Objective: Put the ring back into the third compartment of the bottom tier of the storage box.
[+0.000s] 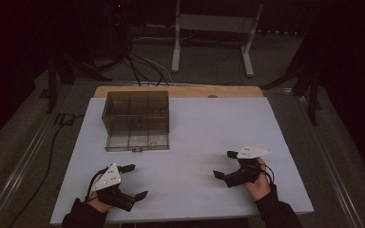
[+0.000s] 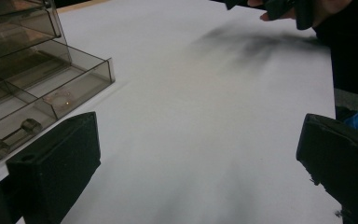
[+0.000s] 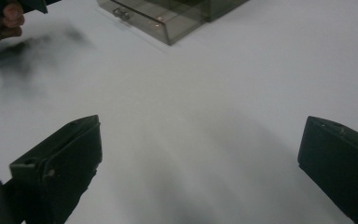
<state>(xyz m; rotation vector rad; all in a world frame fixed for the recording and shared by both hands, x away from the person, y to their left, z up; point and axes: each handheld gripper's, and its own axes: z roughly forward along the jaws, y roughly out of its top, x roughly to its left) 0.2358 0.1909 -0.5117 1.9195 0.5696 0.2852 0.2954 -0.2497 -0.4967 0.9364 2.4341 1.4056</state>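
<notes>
White table (image 1: 209, 128), dim, perhaps carpeted room.

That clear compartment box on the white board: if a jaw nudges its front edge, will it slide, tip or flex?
The clear compartment box looks like thin rigid plastic, so probably stiff and light. It sits low and flat on the smooth white board, so it would likely slide rather than tip. The small latch at its front may catch a jaw.

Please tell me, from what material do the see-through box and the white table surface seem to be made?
The box looks like smoky, transparent hard plastic: its inner dividers and the table show through its glossy walls, and the left gripper view shows a clear moulded latch on its front. The table surface looks like a matte white laminated board or sheet, with soft shadows and no sharp reflections. A wooden-looking edge shows at its far side.
</notes>
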